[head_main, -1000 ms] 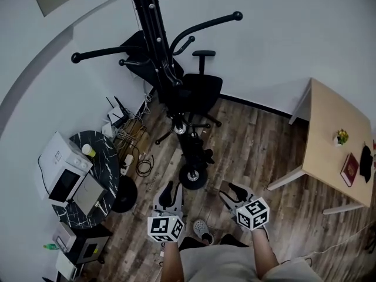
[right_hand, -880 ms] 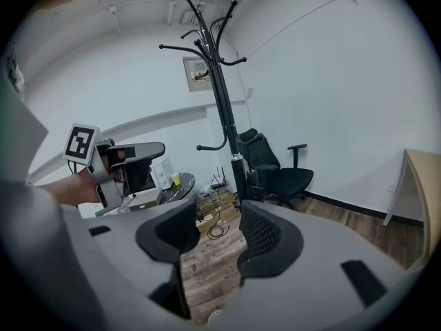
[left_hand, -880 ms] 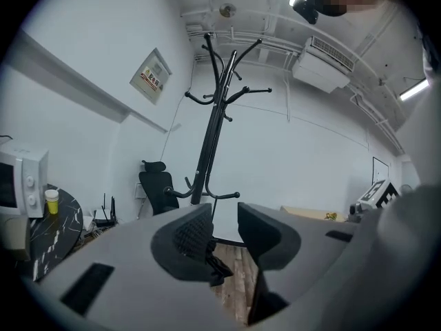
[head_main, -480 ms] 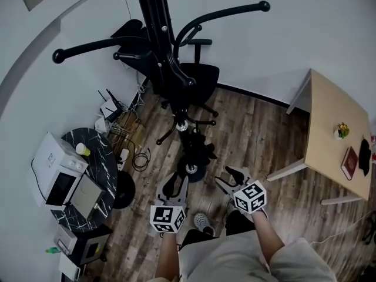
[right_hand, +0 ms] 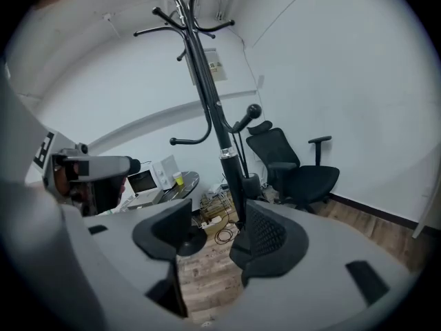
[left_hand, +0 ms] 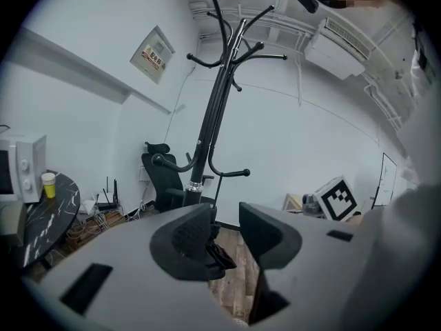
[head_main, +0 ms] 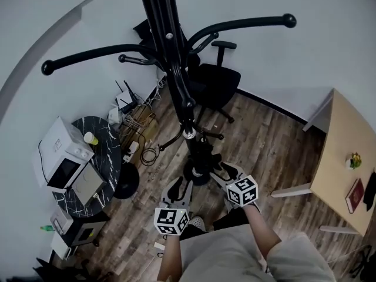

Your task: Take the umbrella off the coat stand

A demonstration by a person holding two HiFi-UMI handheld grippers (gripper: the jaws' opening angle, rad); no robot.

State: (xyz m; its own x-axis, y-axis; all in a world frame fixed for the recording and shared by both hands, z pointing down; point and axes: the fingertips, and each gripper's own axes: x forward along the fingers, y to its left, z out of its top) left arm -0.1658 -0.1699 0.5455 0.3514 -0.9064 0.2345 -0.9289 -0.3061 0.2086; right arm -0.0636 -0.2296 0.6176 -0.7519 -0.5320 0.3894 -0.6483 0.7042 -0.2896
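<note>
L gripper (head_main: 181, 187) low and close in, jaws apart, nothing btwn them. Centre: umbrella (head_main: 205, 155), small black bundle, hangs by its cord off a low hook (left_hand: 231, 175) of the coat stand (head_main: 176, 81), untouched. R gripper (head_main: 227, 170) near it, jaws opening, empty. Approach only; grab & lift-off both left to do.

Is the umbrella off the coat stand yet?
Not yet. The left hand-held gripper and right hand-held gripper are empty near the coat stand's base, the right's jaws opening. Left to do: grab the dark bundle low on it, probably the umbrella, and lift it off.
</note>
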